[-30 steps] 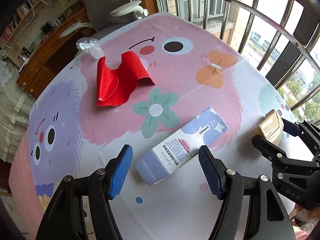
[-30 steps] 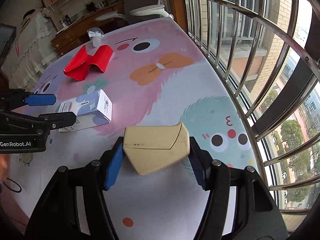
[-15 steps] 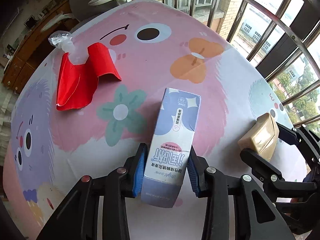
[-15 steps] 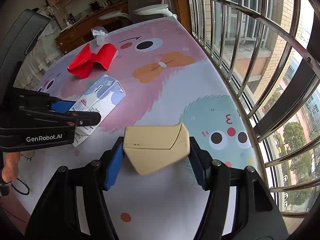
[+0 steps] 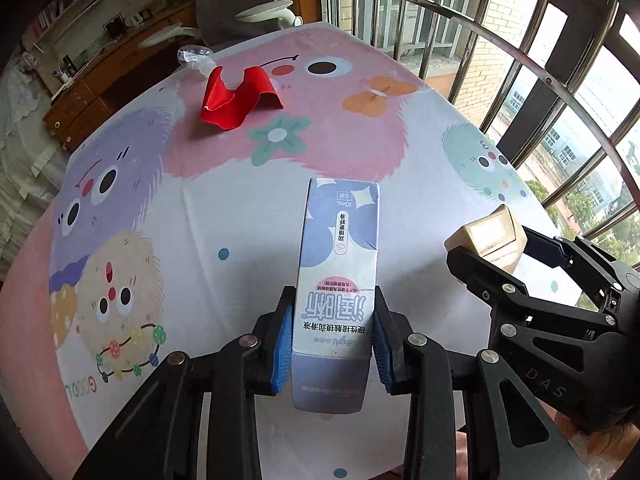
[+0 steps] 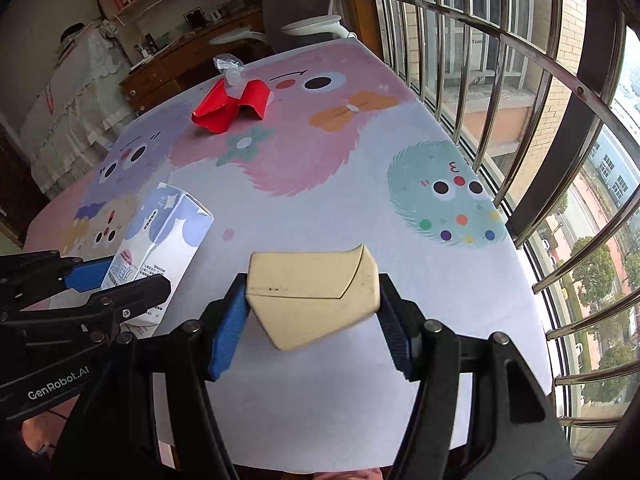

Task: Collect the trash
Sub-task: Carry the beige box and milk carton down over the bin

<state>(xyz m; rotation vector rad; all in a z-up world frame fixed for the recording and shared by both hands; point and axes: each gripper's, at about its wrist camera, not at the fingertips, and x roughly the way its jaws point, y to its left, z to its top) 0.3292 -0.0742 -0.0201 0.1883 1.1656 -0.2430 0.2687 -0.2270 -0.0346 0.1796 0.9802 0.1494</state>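
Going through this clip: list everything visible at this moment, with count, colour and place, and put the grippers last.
Carton box: 1, white and lilac-blue, held in the left gripper above the table.
Beige box: 1, tan, held in the right gripper.
Red paper: 1, red, crumpled, on the far part of the table.
Clear plastic wrapper: 1, transparent, at the far edge, just behind the red paper.
Tablecloth: 1, white with pink, purple and teal cartoon monsters, covering the table.
Window bars: several, metal, along the table's right side.
Left gripper: 1, black with blue pads, shut on the carton box.
Right gripper: 1, black with blue pads, shut on the beige box.
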